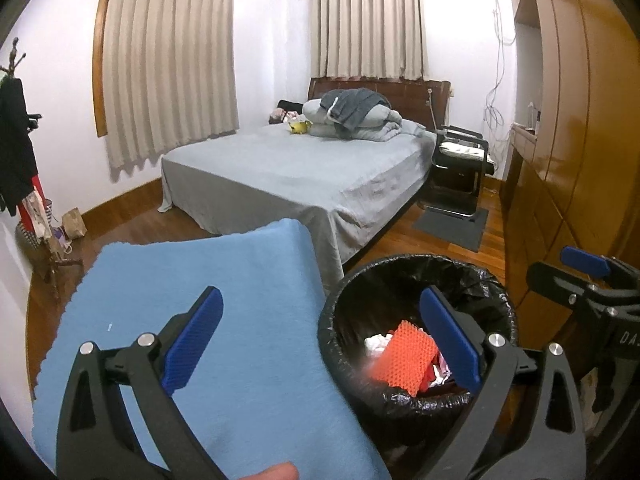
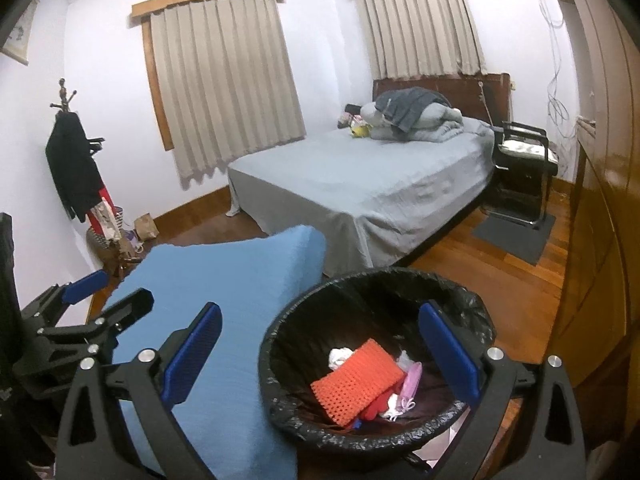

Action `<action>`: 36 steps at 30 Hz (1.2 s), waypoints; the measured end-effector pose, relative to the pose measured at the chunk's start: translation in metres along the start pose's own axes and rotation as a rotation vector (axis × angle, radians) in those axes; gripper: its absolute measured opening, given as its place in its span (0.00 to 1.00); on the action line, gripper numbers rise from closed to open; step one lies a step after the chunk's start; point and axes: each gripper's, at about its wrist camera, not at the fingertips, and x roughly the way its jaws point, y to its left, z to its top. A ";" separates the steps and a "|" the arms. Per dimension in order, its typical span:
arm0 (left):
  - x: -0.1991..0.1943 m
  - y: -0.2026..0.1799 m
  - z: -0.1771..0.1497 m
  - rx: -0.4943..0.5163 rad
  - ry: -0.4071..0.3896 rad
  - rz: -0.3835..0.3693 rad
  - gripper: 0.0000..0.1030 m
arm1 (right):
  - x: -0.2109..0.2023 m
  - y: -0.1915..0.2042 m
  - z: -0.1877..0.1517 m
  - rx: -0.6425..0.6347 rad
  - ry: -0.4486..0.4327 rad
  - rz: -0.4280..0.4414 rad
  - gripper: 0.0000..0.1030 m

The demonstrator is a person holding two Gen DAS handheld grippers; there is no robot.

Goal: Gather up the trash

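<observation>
One fingertip at left view's bottom edge — unseen from right.

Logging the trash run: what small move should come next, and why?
Probably turn both grippers away to look for more trash: left gripper and right gripper are open and empty, the orange mesh already lies in the bin, and the blue cloth looks bare.

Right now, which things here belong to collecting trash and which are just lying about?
Belongs to the job:
trash bin with black liner
orange mesh piece in it
crumpled white paper in it

Just lying about:
blue cloth
bed
chair
coat rack
brown paper bag
</observation>
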 end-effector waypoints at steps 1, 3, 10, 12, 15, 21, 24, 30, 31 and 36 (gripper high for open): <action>-0.004 0.000 0.000 0.001 -0.005 0.003 0.93 | -0.004 0.003 0.001 -0.005 -0.006 0.004 0.94; -0.012 0.001 0.001 0.000 -0.018 0.010 0.93 | -0.008 0.007 0.003 -0.013 -0.016 0.007 0.94; -0.033 0.004 0.004 -0.008 -0.053 0.025 0.93 | -0.022 0.020 0.006 -0.041 -0.041 0.023 0.94; -0.037 0.004 0.004 -0.008 -0.058 0.029 0.93 | -0.024 0.023 0.007 -0.046 -0.045 0.025 0.94; -0.043 0.005 0.004 -0.012 -0.068 0.031 0.93 | -0.027 0.026 0.007 -0.055 -0.051 0.028 0.94; -0.051 0.006 0.005 -0.015 -0.081 0.035 0.93 | -0.030 0.028 0.006 -0.062 -0.056 0.036 0.94; -0.053 0.007 0.005 -0.015 -0.085 0.037 0.93 | -0.032 0.029 0.006 -0.065 -0.059 0.040 0.94; -0.056 0.008 0.005 -0.016 -0.092 0.041 0.93 | -0.034 0.032 0.005 -0.069 -0.064 0.044 0.94; -0.057 0.008 0.005 -0.016 -0.094 0.042 0.93 | -0.034 0.032 0.005 -0.069 -0.063 0.043 0.94; -0.057 0.010 0.004 -0.016 -0.094 0.042 0.93 | -0.032 0.034 0.005 -0.069 -0.063 0.048 0.94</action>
